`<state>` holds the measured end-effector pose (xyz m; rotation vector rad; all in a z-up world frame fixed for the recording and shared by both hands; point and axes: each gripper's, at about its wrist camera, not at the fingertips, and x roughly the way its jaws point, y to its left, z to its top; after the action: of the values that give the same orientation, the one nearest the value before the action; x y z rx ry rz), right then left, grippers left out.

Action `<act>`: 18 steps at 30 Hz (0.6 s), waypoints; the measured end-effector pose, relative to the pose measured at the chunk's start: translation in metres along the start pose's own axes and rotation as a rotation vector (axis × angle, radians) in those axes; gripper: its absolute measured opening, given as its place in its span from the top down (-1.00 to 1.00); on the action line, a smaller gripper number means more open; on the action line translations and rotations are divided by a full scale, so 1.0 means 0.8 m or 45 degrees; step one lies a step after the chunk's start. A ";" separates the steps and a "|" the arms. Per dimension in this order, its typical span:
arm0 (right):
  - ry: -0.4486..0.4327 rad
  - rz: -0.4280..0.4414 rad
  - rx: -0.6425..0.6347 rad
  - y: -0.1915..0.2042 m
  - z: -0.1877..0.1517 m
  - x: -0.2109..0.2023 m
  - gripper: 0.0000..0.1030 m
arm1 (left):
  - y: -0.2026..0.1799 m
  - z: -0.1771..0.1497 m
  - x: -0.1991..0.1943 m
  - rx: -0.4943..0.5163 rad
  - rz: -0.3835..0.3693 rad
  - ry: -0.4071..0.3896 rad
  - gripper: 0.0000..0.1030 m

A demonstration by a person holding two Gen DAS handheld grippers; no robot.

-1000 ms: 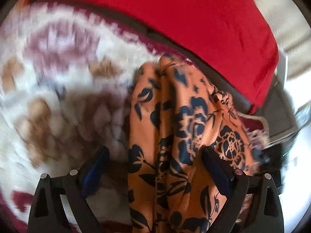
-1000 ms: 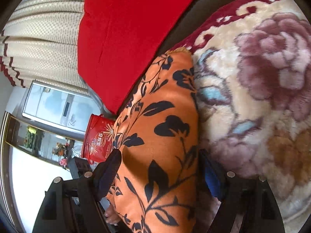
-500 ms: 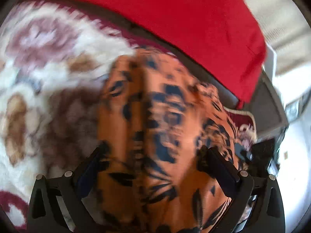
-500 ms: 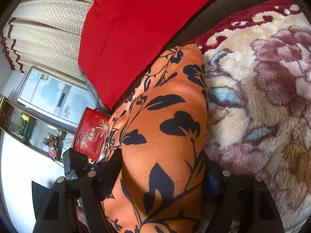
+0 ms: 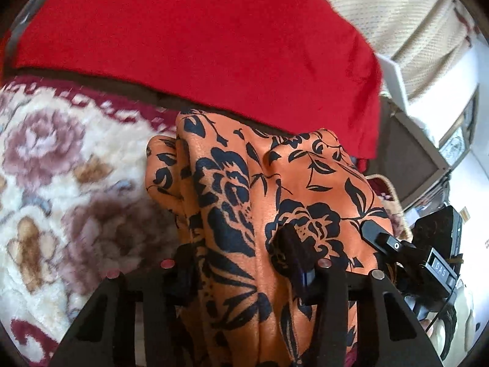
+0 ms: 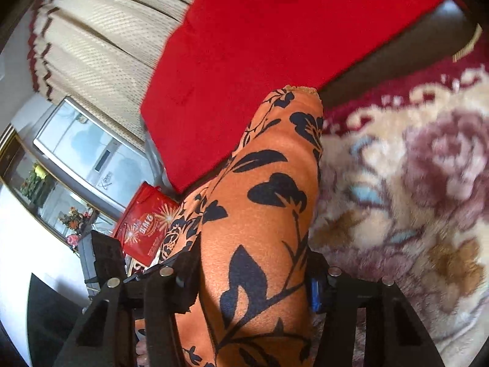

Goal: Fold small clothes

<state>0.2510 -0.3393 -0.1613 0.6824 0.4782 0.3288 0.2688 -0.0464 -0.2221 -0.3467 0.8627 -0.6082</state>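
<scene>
An orange garment with a black flower print (image 5: 259,202) fills the middle of both wrist views and also shows in the right wrist view (image 6: 262,214). It hangs bunched over a floral plush blanket (image 5: 61,183). My left gripper (image 5: 238,263) is shut on a thick fold of the garment. My right gripper (image 6: 253,272) is shut on another fold of it. The right gripper's black body (image 5: 406,253) shows at the right edge of the left wrist view, close against the cloth. The garment's lower part is hidden below the jaws.
A red cushion (image 5: 214,46) stands behind the garment, with a dark seat edge under it. The floral blanket (image 6: 412,198) spreads to one side. A cream curtain (image 6: 101,39), a red printed bag (image 6: 146,229) and a glass cabinet (image 6: 39,189) lie beyond.
Both grippers' jaws have closed in from wide apart onto the garment. The cloth has been lifted and bunched, and both views have tilted a little toward the red cushion.
</scene>
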 end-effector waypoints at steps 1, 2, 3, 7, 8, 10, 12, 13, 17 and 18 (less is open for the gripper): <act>-0.032 0.006 -0.012 0.001 0.001 -0.010 -0.10 | -0.008 0.001 -0.001 0.016 -0.016 -0.015 0.03; -0.057 0.012 -0.013 -0.001 0.002 -0.019 -0.10 | -0.019 0.002 0.000 0.039 -0.027 -0.026 0.03; -0.087 0.019 -0.009 -0.005 0.005 -0.030 -0.10 | -0.031 0.003 0.005 0.067 -0.020 -0.030 0.03; -0.145 0.010 0.042 -0.027 0.013 -0.053 -0.10 | -0.057 -0.002 0.040 0.155 0.081 -0.012 0.03; -0.140 -0.001 0.064 -0.037 0.013 -0.053 -0.10 | -0.058 -0.004 0.052 0.162 0.126 0.018 0.03; -0.099 -0.033 0.110 -0.059 0.012 -0.045 -0.10 | -0.052 -0.012 0.074 0.182 0.223 0.087 0.02; 0.003 -0.079 0.201 -0.089 0.010 -0.026 -0.17 | -0.050 -0.012 0.078 0.207 0.266 0.091 -0.17; 0.037 -0.112 0.264 -0.106 0.006 -0.019 -0.20 | -0.049 -0.010 0.076 0.205 0.276 0.085 -0.22; 0.000 -0.205 0.195 -0.089 0.016 -0.042 -0.31 | -0.050 -0.011 0.042 0.273 0.332 0.044 -0.24; -0.031 -0.239 0.158 -0.081 0.017 -0.050 -0.31 | -0.053 -0.016 0.031 0.288 0.348 0.034 -0.25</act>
<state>0.2330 -0.4118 -0.1826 0.7549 0.5380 0.1143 0.2560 -0.0955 -0.2235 -0.0144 0.8397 -0.4505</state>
